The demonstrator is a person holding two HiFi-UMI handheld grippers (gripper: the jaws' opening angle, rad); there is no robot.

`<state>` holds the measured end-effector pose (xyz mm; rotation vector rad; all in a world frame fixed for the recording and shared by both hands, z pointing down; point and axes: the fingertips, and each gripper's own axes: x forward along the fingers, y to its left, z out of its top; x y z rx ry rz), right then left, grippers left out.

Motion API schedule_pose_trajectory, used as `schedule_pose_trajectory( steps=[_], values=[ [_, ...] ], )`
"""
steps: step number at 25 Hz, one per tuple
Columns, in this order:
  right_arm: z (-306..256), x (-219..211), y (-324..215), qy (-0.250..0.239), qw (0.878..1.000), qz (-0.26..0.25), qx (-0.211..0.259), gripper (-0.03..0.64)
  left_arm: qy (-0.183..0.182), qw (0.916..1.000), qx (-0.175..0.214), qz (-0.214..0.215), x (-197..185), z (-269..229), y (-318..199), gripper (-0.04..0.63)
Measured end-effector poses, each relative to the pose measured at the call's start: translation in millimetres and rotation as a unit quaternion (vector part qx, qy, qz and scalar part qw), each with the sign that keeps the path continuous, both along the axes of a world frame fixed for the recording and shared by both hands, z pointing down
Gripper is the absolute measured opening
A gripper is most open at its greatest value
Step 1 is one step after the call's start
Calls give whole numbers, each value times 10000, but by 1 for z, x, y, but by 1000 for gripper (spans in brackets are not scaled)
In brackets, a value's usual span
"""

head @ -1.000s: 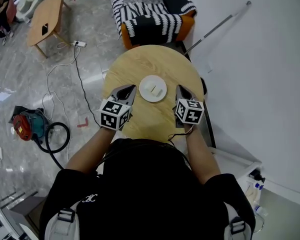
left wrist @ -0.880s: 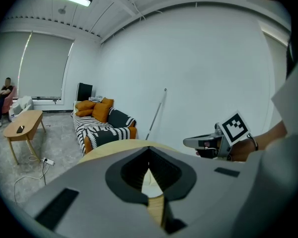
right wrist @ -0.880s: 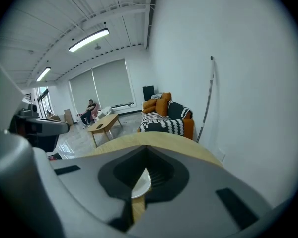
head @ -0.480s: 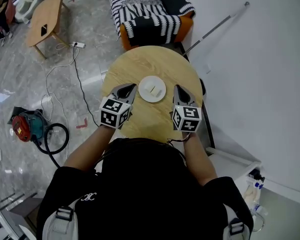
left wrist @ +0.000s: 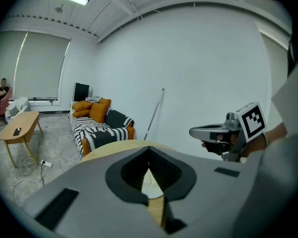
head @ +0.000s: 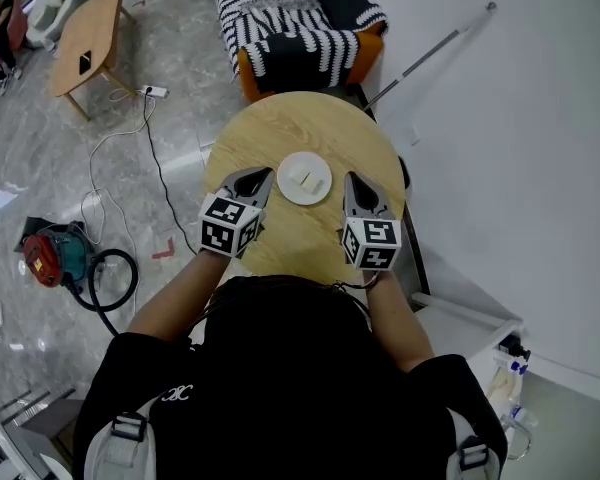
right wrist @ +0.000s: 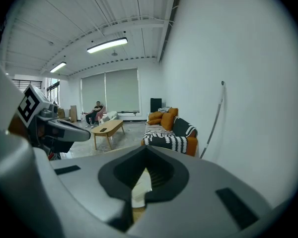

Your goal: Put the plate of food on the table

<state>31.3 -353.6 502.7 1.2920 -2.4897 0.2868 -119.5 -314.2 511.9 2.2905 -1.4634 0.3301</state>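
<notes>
A white plate (head: 305,179) with pale pieces of food rests on the round wooden table (head: 300,128), just past the middle towards me. My left gripper (head: 261,176) lies just left of the plate, jaws closed with nothing in them. My right gripper (head: 351,180) hovers just right of the plate, shut and empty too. In the left gripper view only a sliver of the plate (left wrist: 147,178) shows past the closed jaws, and the right gripper (left wrist: 208,132) sits off to the right. The right gripper view also gives a sliver of the plate (right wrist: 140,184).
A striped sofa with orange cushions (head: 300,28) stands beyond the table. A white wall with a leaning pole (head: 430,53) is close on the right. On the floor to the left are a low wooden table (head: 85,38), a cable and a red machine with a hose (head: 50,253).
My right gripper has drawn back a little towards me and swung slightly left. The left gripper and the plate have stayed where they were.
</notes>
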Motion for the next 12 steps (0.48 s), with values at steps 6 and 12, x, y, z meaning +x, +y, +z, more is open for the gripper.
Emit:
schedule_pose_trajectory(
  steps=[6,12],
  values=[
    [3,1,-2,-86,9998,130,-131,8,21,10000,-19,59,-2,2,-4,8],
    [8,4,-4,-134,9994,224,-238,8,50,9999,-59,123,2,5,-7,8]
  ],
)
